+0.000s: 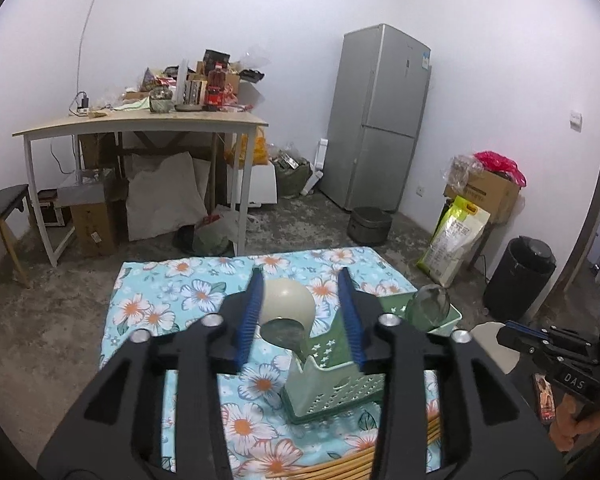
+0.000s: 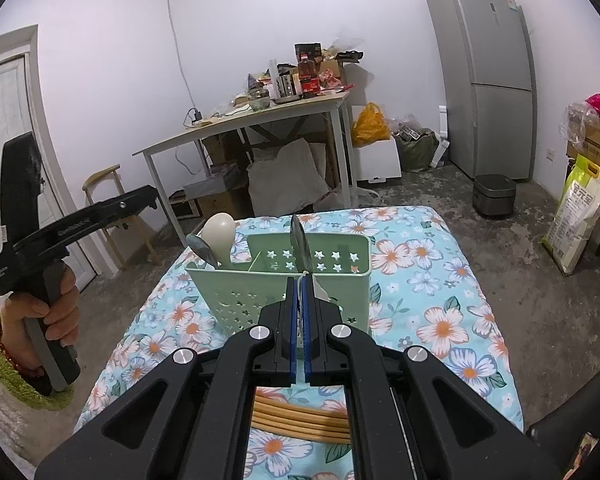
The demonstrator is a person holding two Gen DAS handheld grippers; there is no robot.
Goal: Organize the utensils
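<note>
A pale green slotted caddy stands on the floral cloth. In its left compartment stand a cream spoon and a metal spoon. My left gripper is open just short of them, its pads touching nothing. My right gripper is shut on the thin handle of a second metal spoon, whose bowl rises above the caddy's right compartment. Bamboo chopsticks lie on the cloth near me.
Beyond the cloth's far edge is bare concrete floor. A cluttered table stands at the back left, a grey fridge at the back right. A rice cooker, a rice bag and a black bin sit on the floor.
</note>
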